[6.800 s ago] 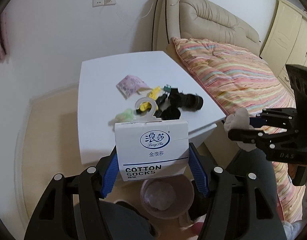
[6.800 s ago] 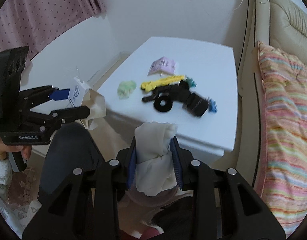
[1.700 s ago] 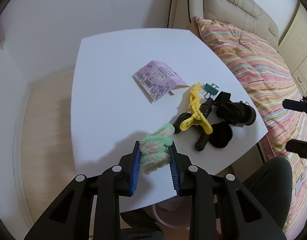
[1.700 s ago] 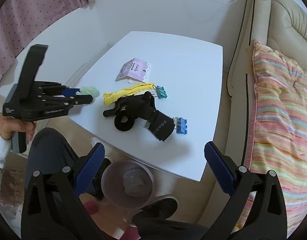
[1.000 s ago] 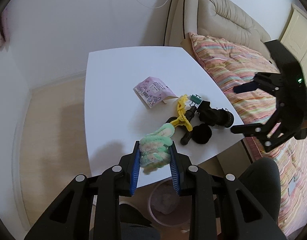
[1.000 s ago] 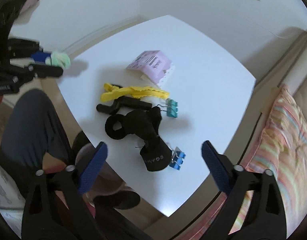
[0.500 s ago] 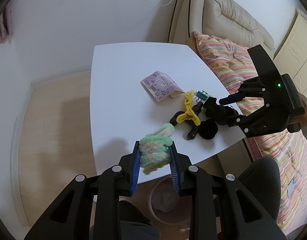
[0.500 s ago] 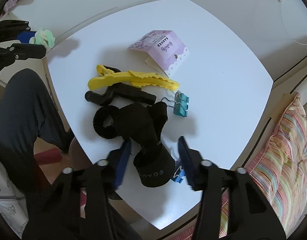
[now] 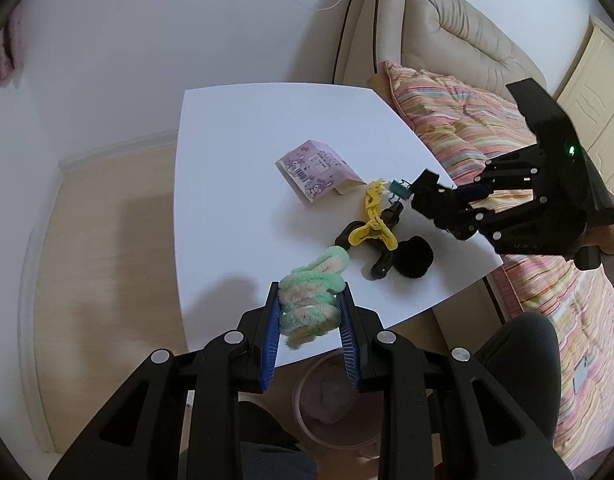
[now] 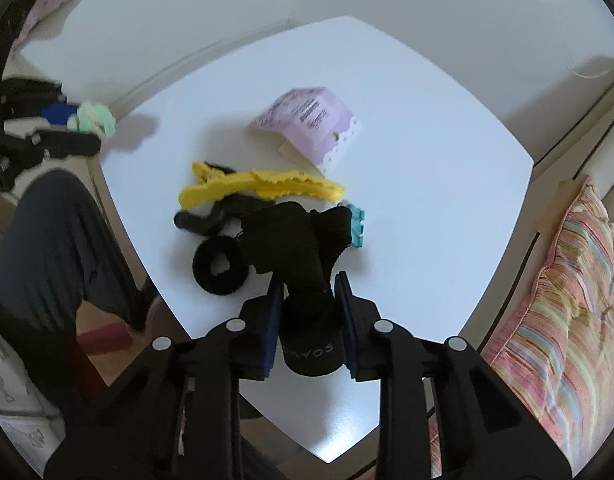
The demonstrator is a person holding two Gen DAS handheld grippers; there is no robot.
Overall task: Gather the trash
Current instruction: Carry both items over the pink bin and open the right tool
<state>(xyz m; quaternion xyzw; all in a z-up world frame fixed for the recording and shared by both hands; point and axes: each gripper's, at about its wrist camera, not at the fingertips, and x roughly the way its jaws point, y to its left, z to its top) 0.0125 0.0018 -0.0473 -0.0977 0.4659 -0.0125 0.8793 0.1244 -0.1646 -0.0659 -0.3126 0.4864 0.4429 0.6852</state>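
The left gripper (image 9: 309,312) is still pinching the fuzzy green-and-cream coil (image 9: 310,302) above the table's near edge, over the pink round bin (image 9: 331,404). Farther out, the right gripper (image 10: 309,300), spread a second ago, is now clamping the black fabric sleeve (image 10: 303,248) on the white table (image 10: 427,200), readying a second discard.

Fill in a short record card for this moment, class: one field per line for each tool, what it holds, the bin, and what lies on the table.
left tool: shut on the green fuzzy coil, at the table's near edge
right tool: shut on the black sock
bin: pink, on the floor below the left tool
table: white; carries a pink card packet, yellow clip, black clip, teal binder clip, black hair band
beside table: striped quilt
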